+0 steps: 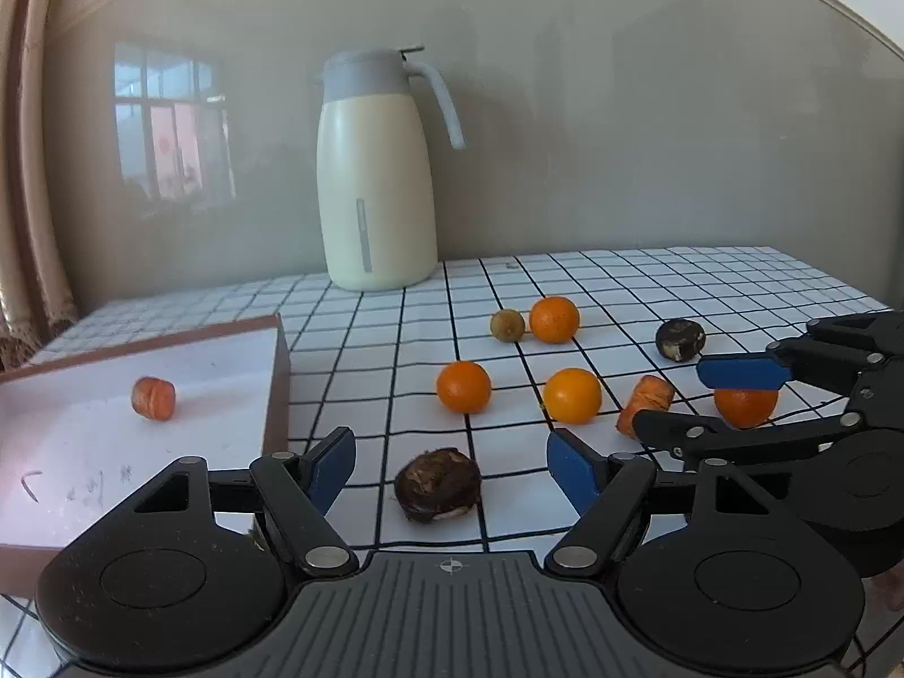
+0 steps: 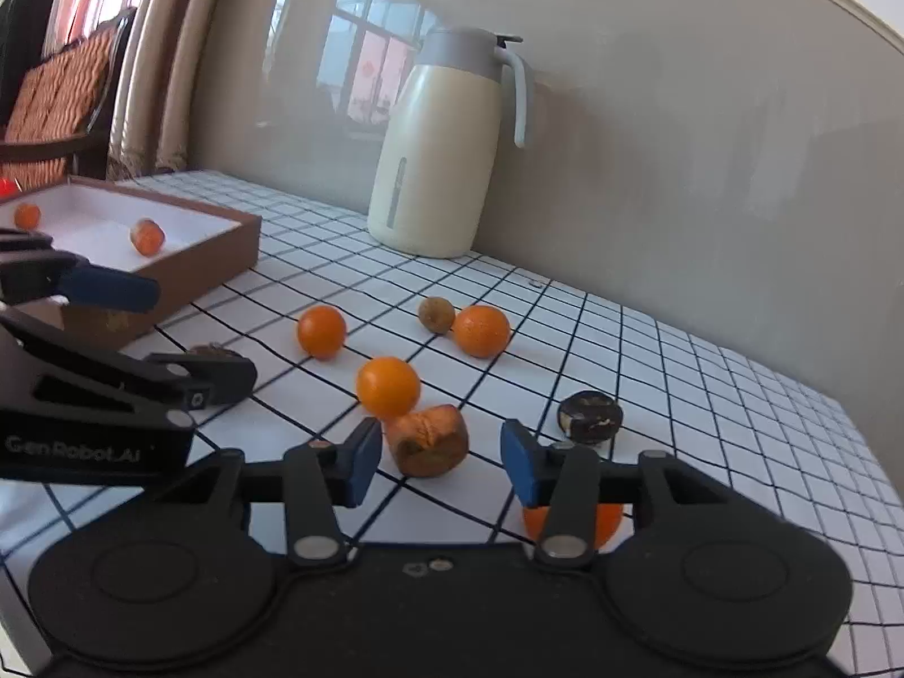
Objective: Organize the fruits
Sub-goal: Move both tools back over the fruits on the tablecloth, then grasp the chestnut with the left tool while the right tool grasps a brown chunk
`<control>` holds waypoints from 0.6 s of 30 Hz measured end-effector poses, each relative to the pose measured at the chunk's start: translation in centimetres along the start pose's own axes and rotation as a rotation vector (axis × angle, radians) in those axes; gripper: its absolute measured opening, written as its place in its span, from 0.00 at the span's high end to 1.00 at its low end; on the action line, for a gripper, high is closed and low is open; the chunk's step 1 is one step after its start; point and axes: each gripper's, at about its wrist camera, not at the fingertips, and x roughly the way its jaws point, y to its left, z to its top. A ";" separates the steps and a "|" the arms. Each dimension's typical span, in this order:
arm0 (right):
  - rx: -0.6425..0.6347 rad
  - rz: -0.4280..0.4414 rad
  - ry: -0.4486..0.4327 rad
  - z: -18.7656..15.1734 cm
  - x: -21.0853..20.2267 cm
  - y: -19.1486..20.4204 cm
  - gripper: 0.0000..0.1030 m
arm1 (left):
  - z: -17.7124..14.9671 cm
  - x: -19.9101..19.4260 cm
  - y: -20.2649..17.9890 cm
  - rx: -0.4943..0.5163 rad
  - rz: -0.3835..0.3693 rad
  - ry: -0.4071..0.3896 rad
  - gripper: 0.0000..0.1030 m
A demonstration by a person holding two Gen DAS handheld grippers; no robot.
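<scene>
Blue pads [image 1: 333,469] of the left gripper [image 1: 452,472] stand apart on either side of a dark brown fruit [image 1: 438,485] on the checked cloth [image 1: 678,282], neither pad touching it. The right gripper [image 2: 440,466] is also parted, less widely, about an orange-brown chunk [image 2: 429,440]. Its left pad is just beside the chunk and its right pad stands clear. The step in hand looks like a double pick, each piece bound for the brown-walled box [image 1: 277,384] at the left. To do it well, each gripper should probably settle until its pads straddle the widest part of its piece, then close squarely so that the piece is not squeezed out forward. The chunk leans against an orange [image 2: 389,387], so the right gripper would do better to lift straight up than to drag and send that orange rolling. The dark fruit is lumpy and sits low, so a low grip seems safest. Counted on the cloth are four oranges, one half hidden under the right gripper, two dark brown fruits, one small olive-brown fruit [image 1: 507,325] and the one chunk. In the box lie a second orange-brown chunk [image 1: 153,398] and, seen from the right wrist, one small orange fruit [image 2: 26,216]. One cream jug [image 1: 376,169] stands by the wall.
</scene>
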 end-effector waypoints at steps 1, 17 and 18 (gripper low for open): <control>-0.004 0.002 0.002 0.0 0.1 0.0 0.65 | 0.1 0.1 0.0 -0.009 -0.001 0.010 0.27; -0.129 0.045 0.052 0.2 1.3 0.8 0.67 | 0.2 1.9 -0.7 -0.103 0.035 0.097 0.27; -0.132 0.045 0.053 0.2 1.3 0.8 0.67 | 0.2 2.0 -0.8 -0.107 0.045 0.102 0.27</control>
